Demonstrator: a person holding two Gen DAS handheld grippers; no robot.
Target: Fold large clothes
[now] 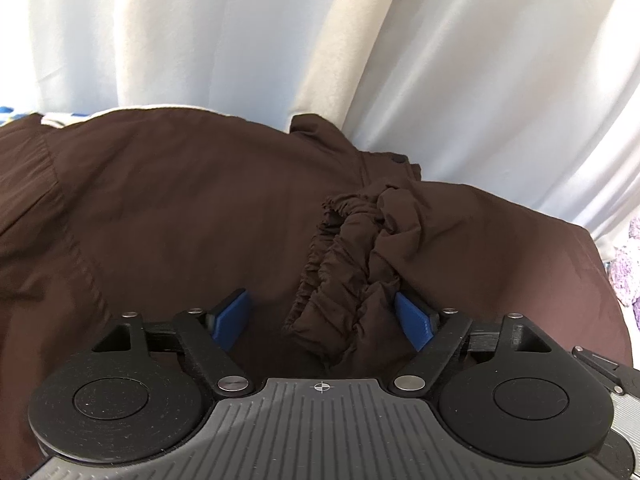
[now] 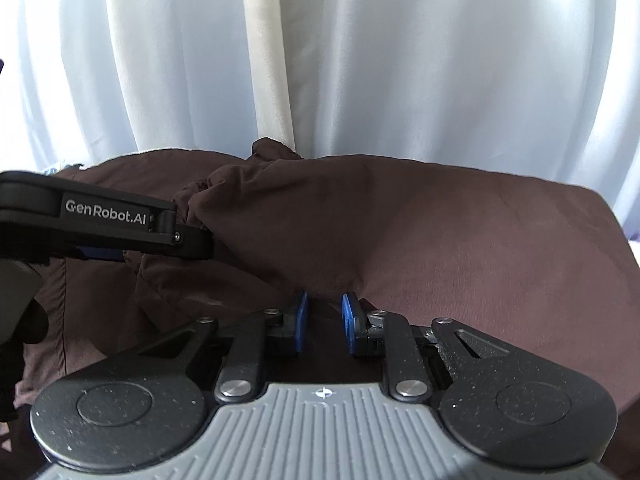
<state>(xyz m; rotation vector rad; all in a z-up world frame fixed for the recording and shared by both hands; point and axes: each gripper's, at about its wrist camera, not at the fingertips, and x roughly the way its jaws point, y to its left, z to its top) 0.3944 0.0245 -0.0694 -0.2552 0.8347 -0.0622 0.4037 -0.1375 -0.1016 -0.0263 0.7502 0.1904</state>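
A large dark brown garment [image 1: 168,208] lies spread across the surface and fills both views. Its gathered elastic cuff [image 1: 340,280] lies between the wide-apart blue pads of my left gripper [image 1: 324,314]; the left pad stands clear of it and the right pad is beside the cloth. The sleeve [image 2: 320,216] is folded across the body of the garment. My right gripper [image 2: 325,318] sits at the sleeve's near edge, its jaws narrow on a fold of the brown cloth. The left gripper [image 2: 160,250] reaches in from the left, over the bunched cuff.
White curtains [image 1: 200,40] hang close behind the surface. A purple patterned cloth [image 1: 628,264] shows at the right edge, and a blue and white cloth [image 1: 12,116] at the far left. A dark-gloved hand [image 2: 16,320] holds the left gripper.
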